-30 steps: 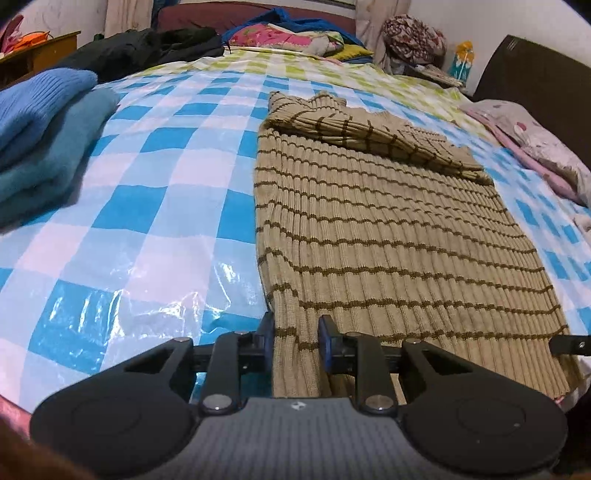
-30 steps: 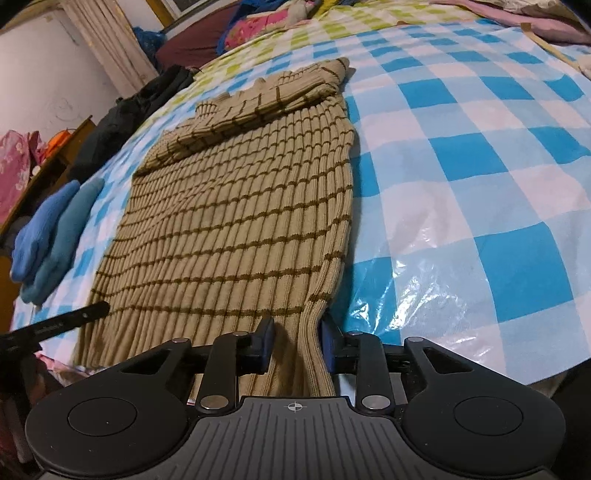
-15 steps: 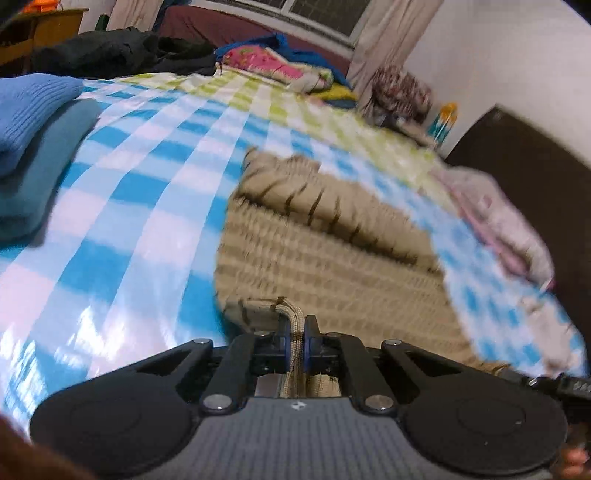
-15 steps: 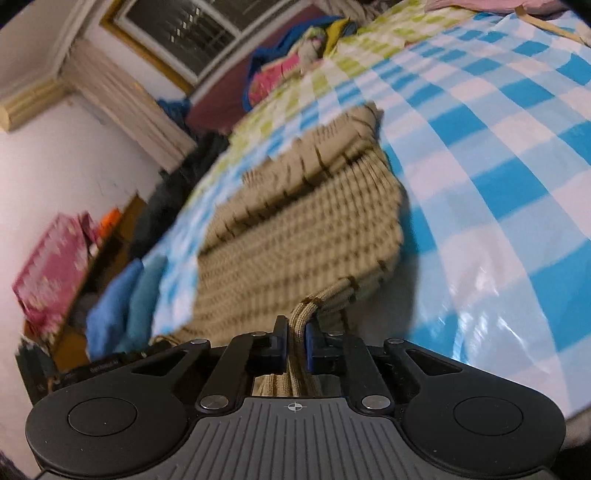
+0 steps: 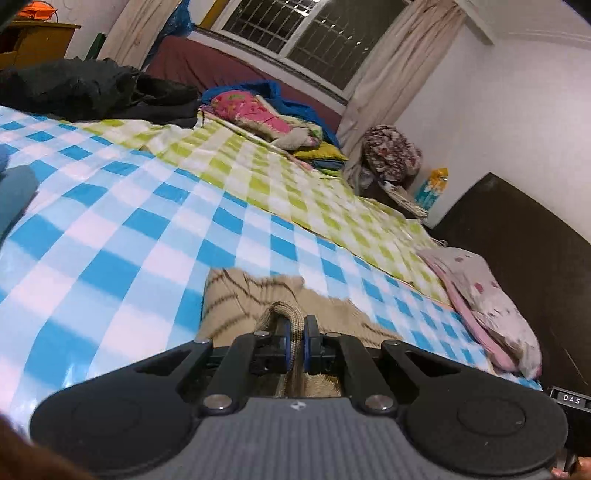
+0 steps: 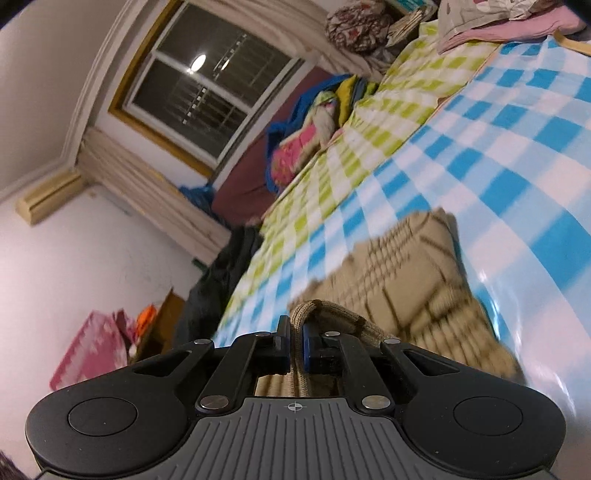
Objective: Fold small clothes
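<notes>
in the left wrist view the left hand-held gripper [image 5: 296, 345] sits at the lower centre of the frame, clenched on a bunched fold of the tan striped sweater [image 5: 236, 310]; the knit loops up over the blue pads and hangs between them; the rest of the sweater lies blurred just beyond the fingers, on the blue and white checked cover [image 5: 122, 236] of the bed; further up the frame a green and white checked sheet [image 5: 295, 177] takes over, with a dark heap of clothing [image 5: 92, 90] at the upper left, a pink patterned bundle [image 5: 255, 114] near the top centre, a window [image 5: 314, 33] behind it, and a pale pillow [image 5: 487, 295] at the right edge beside a dark headboard [image 5: 524, 243]; a blue-grey garment [image 5: 14, 192] shows at the far left edge; in the right wrist view the frame is tilted, and the right hand-held gripper [image 6: 295, 349] at the lower centre is likewise clenched on a folded edge of the sweater [image 6: 406, 266], the knit rising in a ridge between its pads; the sweater's folded part lies right of centre on the checked cover [image 6: 517, 155], its dark stripes smeared by blur; the window [image 6: 207, 92] fills the upper left, and a pink box [image 6: 88, 350] stands at the lower left.
</notes>
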Action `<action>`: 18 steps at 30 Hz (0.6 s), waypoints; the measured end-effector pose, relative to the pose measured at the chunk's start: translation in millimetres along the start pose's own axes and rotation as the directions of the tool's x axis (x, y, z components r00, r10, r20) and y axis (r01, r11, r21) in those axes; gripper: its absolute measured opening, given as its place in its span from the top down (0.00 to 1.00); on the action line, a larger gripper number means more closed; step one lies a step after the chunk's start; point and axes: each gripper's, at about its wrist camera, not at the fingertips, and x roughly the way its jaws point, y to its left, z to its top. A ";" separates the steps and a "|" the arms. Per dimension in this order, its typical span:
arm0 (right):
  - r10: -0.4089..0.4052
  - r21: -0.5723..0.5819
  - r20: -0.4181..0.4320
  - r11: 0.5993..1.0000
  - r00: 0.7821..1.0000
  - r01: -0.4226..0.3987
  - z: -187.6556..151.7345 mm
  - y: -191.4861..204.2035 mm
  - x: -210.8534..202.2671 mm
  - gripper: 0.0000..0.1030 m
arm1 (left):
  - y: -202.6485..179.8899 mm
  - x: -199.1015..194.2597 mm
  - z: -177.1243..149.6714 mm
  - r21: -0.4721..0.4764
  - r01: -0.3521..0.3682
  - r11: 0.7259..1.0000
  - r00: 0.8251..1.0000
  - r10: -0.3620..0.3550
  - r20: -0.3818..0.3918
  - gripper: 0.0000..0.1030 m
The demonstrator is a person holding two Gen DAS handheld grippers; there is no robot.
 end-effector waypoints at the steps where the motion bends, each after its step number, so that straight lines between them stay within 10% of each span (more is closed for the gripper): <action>1: -0.010 0.011 0.004 1.000 1.000 0.010 6.2 -3.6 10.3 0.93 | 2.6 11.2 2.8 -0.005 -0.010 1.000 1.000 0.010 -0.004 0.88; 18: -0.164 0.154 0.041 0.976 0.986 0.156 51.4 -70.6 119.9 0.94 | 37.2 101.0 20.4 -0.107 -0.089 0.990 0.996 0.088 -0.016 0.88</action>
